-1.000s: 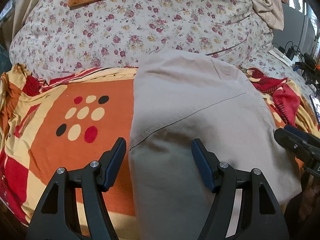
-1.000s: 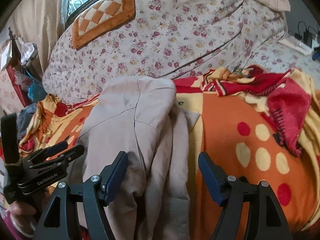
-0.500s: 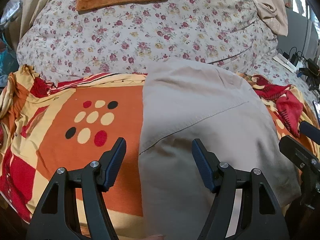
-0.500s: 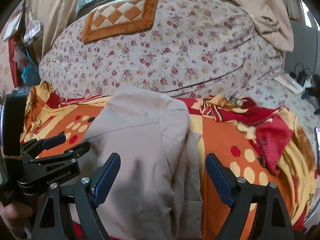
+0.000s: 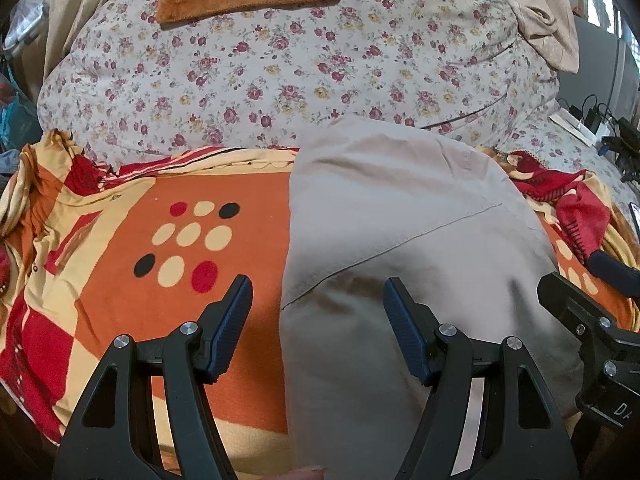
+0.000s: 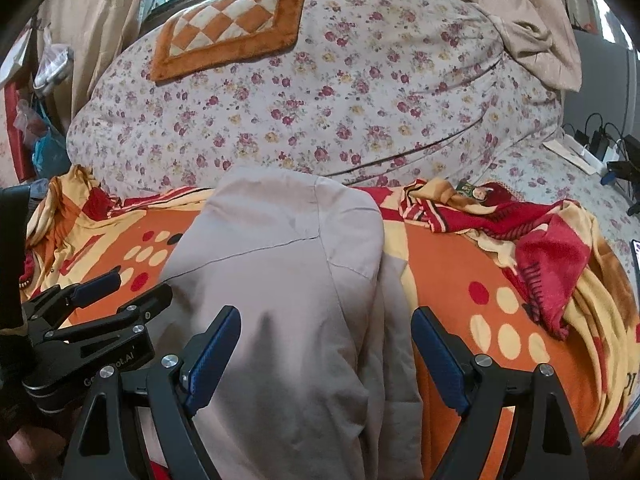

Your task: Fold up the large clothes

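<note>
Bedding fills pretty much the whole background: a big floral quilt (image 5: 280,80) is heaped up at the back of the bed, and an orange checkered mat (image 6: 232,28) is laid on top of it. A window with bars can be made out above that in the right wrist view, with beige curtains at both sides. Chargers and cables (image 6: 600,144) are seen off at the far right edge.

Spread over the bed is an orange blanket (image 5: 140,300) with red and cream patches and dots, and its right end is bunched up into a red and yellow wad (image 6: 552,256).

The beige garment (image 5: 400,240) is laid on that blanket, running from the near edge up to where the quilt starts. It is already doubled over lengthwise, with a stitched seam crossing it diagonally. In the right wrist view a narrower layer of the same cloth (image 6: 392,320) is seen sticking out from under its right side.

The left claw (image 5: 318,320) is held wide apart over the garment's left edge, nothing gripped. The right claw (image 6: 326,344) is likewise spread apart above the garment's right side, nothing clamped. Whether either is touching the cloth can't be told.
</note>
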{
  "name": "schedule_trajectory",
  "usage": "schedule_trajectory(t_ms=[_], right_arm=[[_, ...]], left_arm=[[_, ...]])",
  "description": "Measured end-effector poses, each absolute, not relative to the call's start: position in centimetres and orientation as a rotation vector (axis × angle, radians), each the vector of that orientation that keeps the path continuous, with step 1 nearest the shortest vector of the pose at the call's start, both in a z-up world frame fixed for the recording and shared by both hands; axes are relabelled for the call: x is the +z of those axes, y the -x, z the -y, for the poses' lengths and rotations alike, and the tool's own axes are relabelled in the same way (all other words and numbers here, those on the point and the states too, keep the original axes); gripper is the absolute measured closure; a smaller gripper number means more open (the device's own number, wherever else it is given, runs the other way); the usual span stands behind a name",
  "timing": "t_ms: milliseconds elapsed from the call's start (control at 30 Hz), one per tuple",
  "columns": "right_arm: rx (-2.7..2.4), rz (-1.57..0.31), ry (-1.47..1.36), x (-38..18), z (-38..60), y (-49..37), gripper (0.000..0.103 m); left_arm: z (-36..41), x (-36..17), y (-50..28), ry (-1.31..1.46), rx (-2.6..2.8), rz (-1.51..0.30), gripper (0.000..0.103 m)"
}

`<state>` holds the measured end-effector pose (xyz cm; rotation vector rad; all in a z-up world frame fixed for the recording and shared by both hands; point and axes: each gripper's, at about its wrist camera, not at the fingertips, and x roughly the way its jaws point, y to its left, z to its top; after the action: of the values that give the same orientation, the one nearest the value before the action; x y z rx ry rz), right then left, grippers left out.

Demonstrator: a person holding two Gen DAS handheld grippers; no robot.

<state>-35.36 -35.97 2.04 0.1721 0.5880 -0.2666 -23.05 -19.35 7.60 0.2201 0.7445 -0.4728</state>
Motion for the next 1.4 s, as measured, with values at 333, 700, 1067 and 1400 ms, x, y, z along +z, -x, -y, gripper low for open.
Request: schedule_trajectory(t_ms=[333, 700, 1067, 1400], right_arm=[[-0.267, -0.596, -0.186, 1.68, 36.08, 35.11, 0.018], [-0.255, -0.595, -0.195, 1.64, 36.04, 35.07, 0.017], [-0.249, -0.595, -0.191, 1.59, 35.88, 35.07, 0.017], [-0.243, -0.607, -0.196, 1.40, 35.70, 34.93, 0.017]], left_arm=[[19.43, 7.53, 23.15, -0.221, -0.471, -0.743, 0.035], [19.32, 7.44, 23.08, -0.224, -0.471, -0.743, 0.035], [19.25, 7.39, 23.03, -0.224, -0.471, -0.744, 0.035], [19.27, 7.47, 23.09, -0.221, -0.469, -0.744, 0.035]])
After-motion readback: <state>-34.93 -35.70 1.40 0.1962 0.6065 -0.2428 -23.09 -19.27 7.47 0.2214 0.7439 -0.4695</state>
